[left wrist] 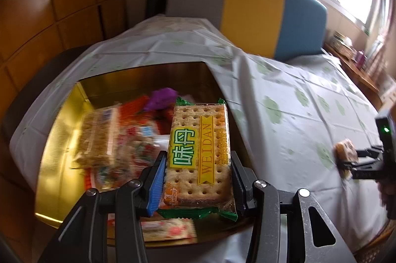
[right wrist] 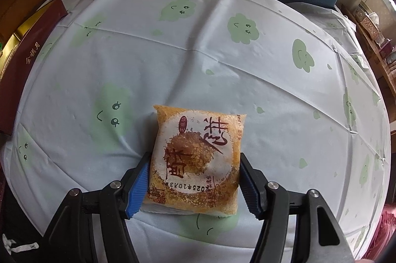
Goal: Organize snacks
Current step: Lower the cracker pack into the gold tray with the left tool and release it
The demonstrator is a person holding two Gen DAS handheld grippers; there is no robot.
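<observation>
The cracker packet [left wrist: 198, 154] with green ends sits between the two pads of the left claw [left wrist: 196, 179], which is closed on its sides and holds it above the gold box [left wrist: 61, 139] full of other snacks [left wrist: 118, 139]. The right claw [right wrist: 194, 185] presses on both sides of the orange pastry packet [right wrist: 195, 161], just over the counter [right wrist: 272, 89] with its white cloth of green clouds.

box [left wrist: 74, 99]: glossy gold lining. cracker pack [left wrist: 198, 154]: shiny clear plastic. tablecloth [right wrist: 222, 60]: thin, creased, matt. cabinet [left wrist: 37, 15]: smooth wood.
</observation>
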